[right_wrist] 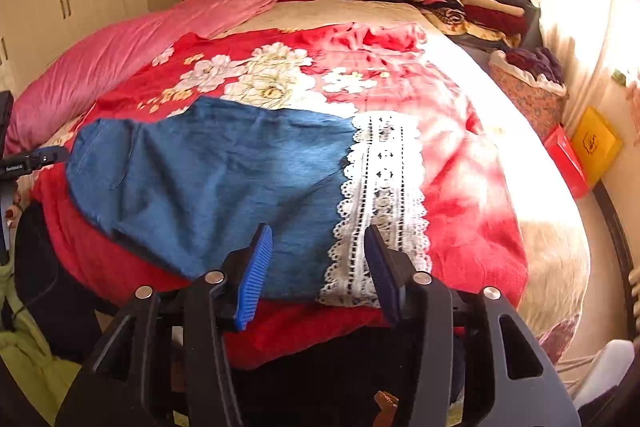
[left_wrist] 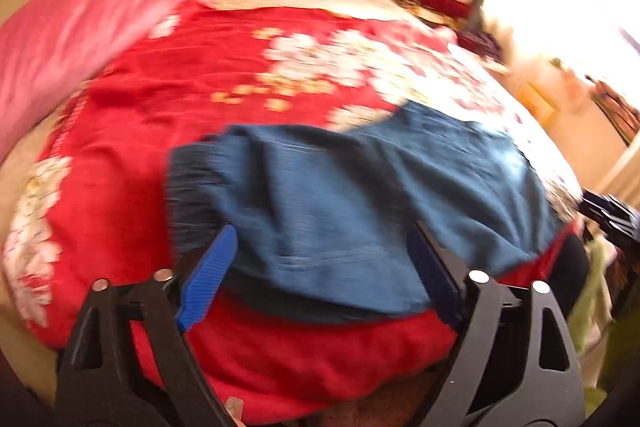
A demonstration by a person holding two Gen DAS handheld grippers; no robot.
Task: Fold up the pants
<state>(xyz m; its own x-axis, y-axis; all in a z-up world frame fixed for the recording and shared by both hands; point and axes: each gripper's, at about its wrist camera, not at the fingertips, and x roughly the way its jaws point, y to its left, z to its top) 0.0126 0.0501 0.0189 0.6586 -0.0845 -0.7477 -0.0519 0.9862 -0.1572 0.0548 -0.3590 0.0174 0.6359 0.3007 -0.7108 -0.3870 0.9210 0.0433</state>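
Pants (right_wrist: pixel 208 187) lie crosswise at frame centre, lace hem (right_wrist: pixel 380 211) ahead of right gripper (right_wrist: pixel 318 275); both jaws apart, empty.

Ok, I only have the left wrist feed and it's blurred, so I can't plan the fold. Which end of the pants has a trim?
Observer: The blue pants end in a white lace cuff on the right.
Operator: Is the right gripper on it?
Observer: No, the right gripper is open, its jaws framing the cuff's near edge.
Operator: Anything beyond the bed's right side?
Observer: A yellow box leans against the wall.
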